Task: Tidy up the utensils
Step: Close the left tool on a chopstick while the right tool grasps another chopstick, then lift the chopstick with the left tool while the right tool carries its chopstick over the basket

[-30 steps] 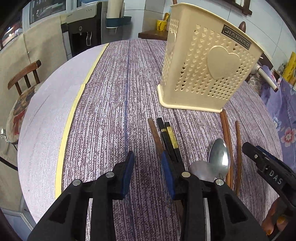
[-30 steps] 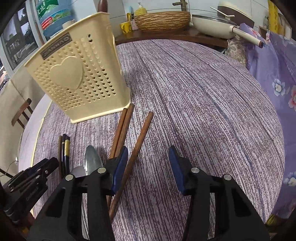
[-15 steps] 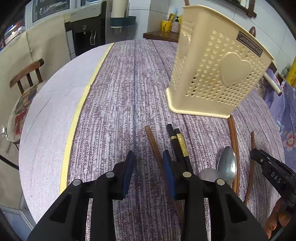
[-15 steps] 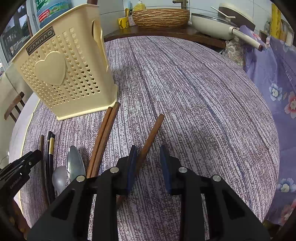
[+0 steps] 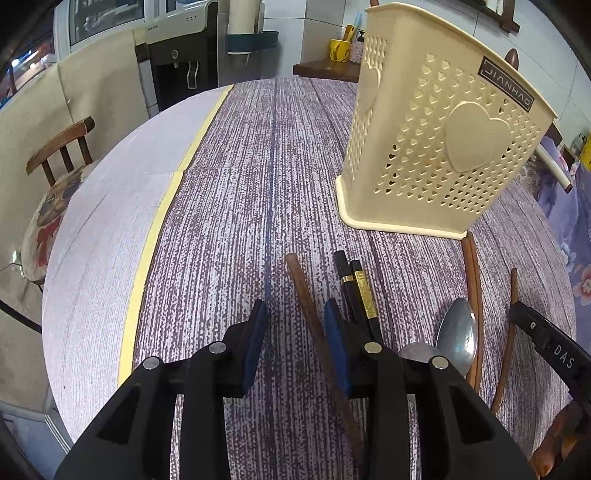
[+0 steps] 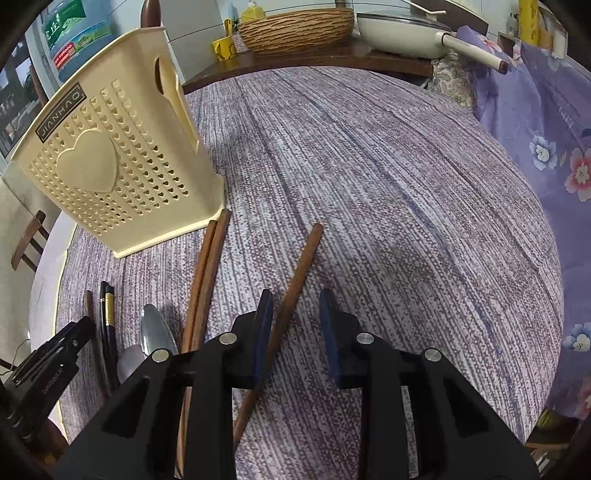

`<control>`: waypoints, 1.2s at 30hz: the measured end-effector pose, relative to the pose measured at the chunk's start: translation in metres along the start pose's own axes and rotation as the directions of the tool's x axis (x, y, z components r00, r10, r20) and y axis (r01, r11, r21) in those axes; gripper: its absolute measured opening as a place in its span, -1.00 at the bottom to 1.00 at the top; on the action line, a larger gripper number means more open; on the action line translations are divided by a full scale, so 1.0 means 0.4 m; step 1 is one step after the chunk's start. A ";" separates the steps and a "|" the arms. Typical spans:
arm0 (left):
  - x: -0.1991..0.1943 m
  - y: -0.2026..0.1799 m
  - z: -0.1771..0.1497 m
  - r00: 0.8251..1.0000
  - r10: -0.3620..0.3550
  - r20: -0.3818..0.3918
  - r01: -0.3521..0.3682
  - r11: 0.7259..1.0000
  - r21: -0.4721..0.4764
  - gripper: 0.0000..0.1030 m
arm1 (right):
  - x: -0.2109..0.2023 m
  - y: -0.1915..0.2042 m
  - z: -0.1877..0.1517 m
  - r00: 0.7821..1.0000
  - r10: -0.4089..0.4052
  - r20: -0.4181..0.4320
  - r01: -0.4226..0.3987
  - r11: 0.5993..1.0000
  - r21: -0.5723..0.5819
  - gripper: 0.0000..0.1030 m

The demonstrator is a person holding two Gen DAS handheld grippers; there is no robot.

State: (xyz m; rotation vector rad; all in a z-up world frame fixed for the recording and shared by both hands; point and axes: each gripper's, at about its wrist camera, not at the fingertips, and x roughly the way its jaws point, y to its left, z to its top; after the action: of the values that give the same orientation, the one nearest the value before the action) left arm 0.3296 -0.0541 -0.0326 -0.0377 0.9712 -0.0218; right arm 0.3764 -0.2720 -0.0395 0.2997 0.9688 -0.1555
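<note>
Purple striped cloth (image 5: 229, 206) covers the round table; a wooden chair (image 5: 55, 147) stands off to one side, and a woven basket (image 6: 295, 26) and a white pan (image 6: 399, 33) sit on a shelf behind the table. A cream holder (image 5: 436, 147) with heart holes stands upright on the cloth; the utensils lie flat just in front of it. The left gripper (image 5: 293, 334) has its blue fingers (image 5: 255, 332) a little apart, with one brown chopstick (image 5: 306, 299) lying between them, not squeezed; two black chopsticks (image 5: 356, 291) lie just beside it; two spoons (image 5: 456, 332) lie near them. The right gripper (image 6: 295, 325) has its fingers a little apart too; another brown chopstick (image 6: 295, 284) lies between them, loose; a pair of brown chopsticks (image 6: 205, 273) reaches to the holder's foot.
</note>
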 end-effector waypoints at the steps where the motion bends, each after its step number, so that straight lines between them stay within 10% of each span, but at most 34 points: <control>1: 0.002 -0.001 0.001 1.000 0.008 0.002 -0.008 1.000 0.004 -0.49 | 0.003 0.004 0.003 1.000 -0.012 0.003 0.012 1.000 -0.005 -0.48; 5: 0.012 -0.002 0.014 1.000 0.024 0.001 -0.024 1.000 0.005 -0.77 | 0.015 0.005 0.019 1.000 -0.027 0.003 0.027 0.999 0.030 -0.64; 17: 0.021 -0.019 0.031 1.000 0.011 -0.009 -0.011 1.000 -0.002 -0.83 | 0.042 -0.005 0.055 1.000 -0.008 0.001 0.008 0.999 0.039 -0.81; 36: -0.144 0.021 0.065 0.976 -0.175 0.131 0.185 0.981 -0.066 -0.86 | -0.128 -0.029 0.064 0.955 0.270 0.123 -0.271 0.963 -0.011 -0.85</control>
State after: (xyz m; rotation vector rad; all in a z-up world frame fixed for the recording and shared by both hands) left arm 0.3185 -0.0432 0.0292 -0.1971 0.8410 -0.1469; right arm 0.3649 -0.2914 0.0145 0.4205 0.7956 0.0732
